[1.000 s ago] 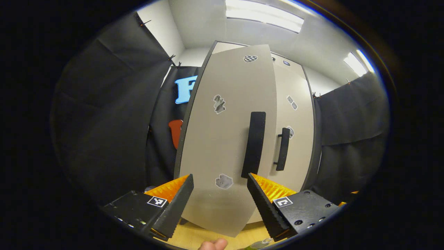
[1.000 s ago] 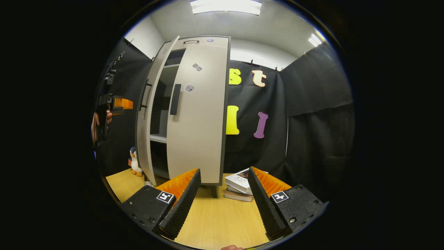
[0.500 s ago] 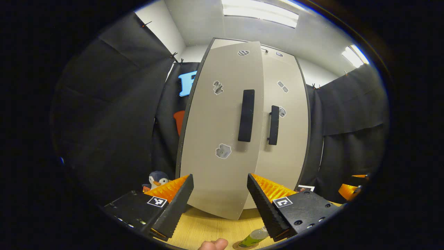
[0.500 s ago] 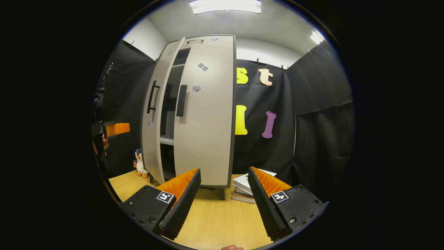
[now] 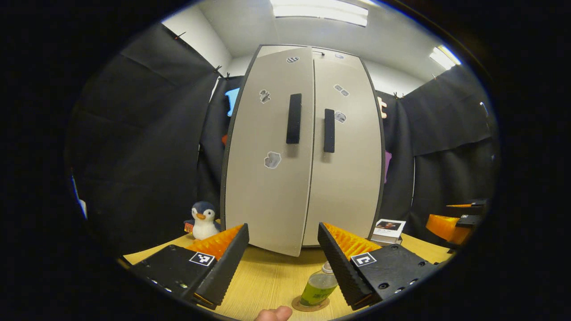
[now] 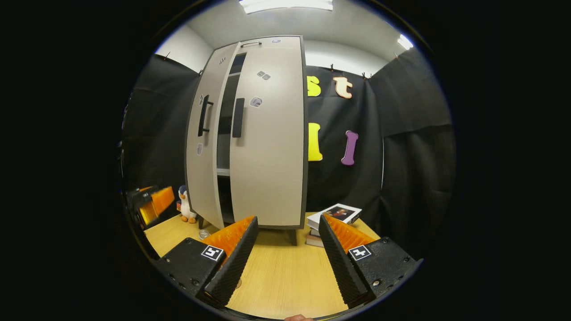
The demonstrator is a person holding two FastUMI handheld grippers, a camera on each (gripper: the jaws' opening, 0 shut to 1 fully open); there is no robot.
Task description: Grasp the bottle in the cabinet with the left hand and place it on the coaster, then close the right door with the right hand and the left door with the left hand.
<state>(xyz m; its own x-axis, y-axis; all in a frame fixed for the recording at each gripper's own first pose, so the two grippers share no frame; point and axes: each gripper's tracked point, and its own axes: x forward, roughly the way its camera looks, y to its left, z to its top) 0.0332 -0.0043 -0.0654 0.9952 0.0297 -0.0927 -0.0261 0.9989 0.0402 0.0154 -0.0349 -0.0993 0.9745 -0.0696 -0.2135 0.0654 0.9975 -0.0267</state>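
The grey cabinet [image 5: 308, 133] stands on the wooden table. Its right door [image 6: 267, 133] is shut. Its left door [image 5: 267, 147] is almost shut, and in the right gripper view the left door [image 6: 204, 142] still stands ajar with a dark gap. The bottle [image 5: 319, 285], with green liquid, stands upright on the round coaster [image 5: 311, 305] beside my left gripper's right finger. My left gripper [image 5: 282, 236] is open, holds nothing, and is back from the doors. My right gripper [image 6: 287, 227] is open and holds nothing. The left gripper [image 6: 151, 203] shows at the left edge.
A toy penguin [image 5: 203, 220] stands left of the cabinet. A stack of books [image 6: 332, 216] lies to its right. Low at the right edge is the right gripper [image 5: 450, 220]. Bare tabletop [image 6: 281, 272] stretches in front of the cabinet. A thumb [image 5: 274, 313] shows at the bottom.
The left door has swung from well open to almost shut. My left gripper has drawn back and down from it, bringing the bottle and coaster into view. The right gripper has barely moved.
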